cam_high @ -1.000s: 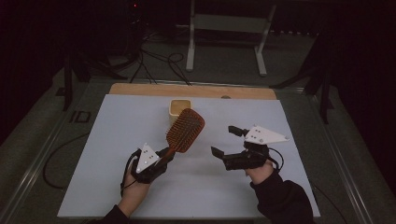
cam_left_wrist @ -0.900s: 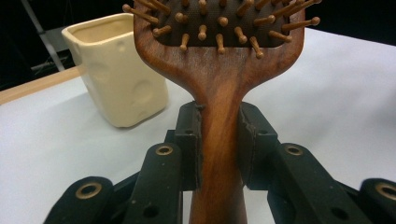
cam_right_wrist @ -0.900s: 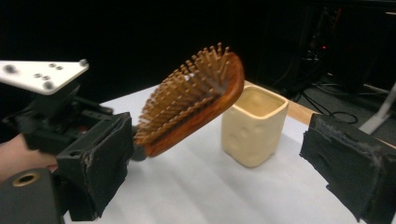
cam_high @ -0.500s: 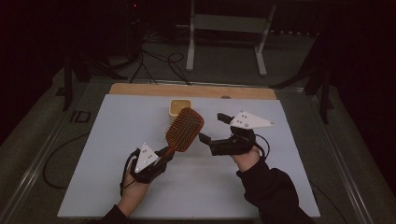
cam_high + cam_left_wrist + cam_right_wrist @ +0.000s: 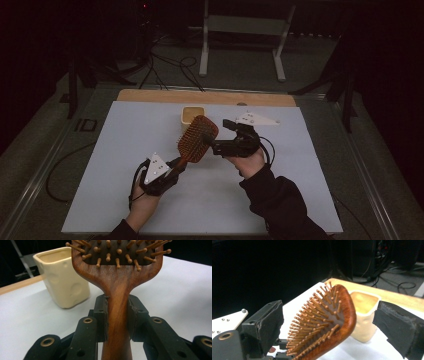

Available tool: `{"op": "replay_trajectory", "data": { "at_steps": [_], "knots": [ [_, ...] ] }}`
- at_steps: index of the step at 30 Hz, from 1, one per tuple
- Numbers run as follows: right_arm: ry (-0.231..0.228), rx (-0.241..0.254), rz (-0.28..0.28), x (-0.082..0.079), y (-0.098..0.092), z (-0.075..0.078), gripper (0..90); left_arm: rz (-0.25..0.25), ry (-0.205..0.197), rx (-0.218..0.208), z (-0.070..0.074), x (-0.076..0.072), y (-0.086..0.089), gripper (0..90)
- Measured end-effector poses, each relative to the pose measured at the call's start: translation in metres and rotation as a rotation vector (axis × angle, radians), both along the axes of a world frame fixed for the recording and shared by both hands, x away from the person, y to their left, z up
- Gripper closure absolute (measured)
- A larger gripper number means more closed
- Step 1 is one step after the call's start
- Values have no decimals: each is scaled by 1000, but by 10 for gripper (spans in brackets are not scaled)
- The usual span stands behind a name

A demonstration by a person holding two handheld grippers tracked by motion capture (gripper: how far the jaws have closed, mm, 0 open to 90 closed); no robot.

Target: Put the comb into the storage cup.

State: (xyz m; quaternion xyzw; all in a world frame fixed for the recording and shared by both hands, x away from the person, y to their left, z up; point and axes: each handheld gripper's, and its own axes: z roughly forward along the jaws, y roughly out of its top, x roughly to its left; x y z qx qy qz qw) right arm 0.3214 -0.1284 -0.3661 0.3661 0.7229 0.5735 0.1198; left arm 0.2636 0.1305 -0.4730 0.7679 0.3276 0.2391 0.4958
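the open right gripper (image 5: 216, 145) has closed in around the wooden hairbrush (image 5: 196, 138) head, likely for a handover, while the left gripper (image 5: 172, 167) clamps its handle.

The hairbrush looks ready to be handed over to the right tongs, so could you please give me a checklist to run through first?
1. Left tongs clamped on the hairbrush handle: ok.
2. Right tongs open wide enough for the head: ok.
3. Brush head sits between the right pads: ok.
4. Right pads touching the head: not ok, gaps on both sides.
5. Cream cup clear of the brush: ok, behind it.
6. Brush lifted off the table: ok.
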Motion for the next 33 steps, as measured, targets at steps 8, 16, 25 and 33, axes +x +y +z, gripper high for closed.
{"op": "replay_trajectory", "data": {
  "at_steps": [8,16,25,33],
  "knots": [
    [96,41,8,12,12,-11,83,-8,-6,-4,1,0,0,733],
    [222,102,54,19,22,-25,87,-7,-22,-13,2,-1,0,733],
    [288,135,78,19,29,-37,249,-14,-20,-15,1,-1,-1,733],
    [316,181,72,19,28,-41,398,-21,-9,-10,0,1,-2,733]
  ]
}}
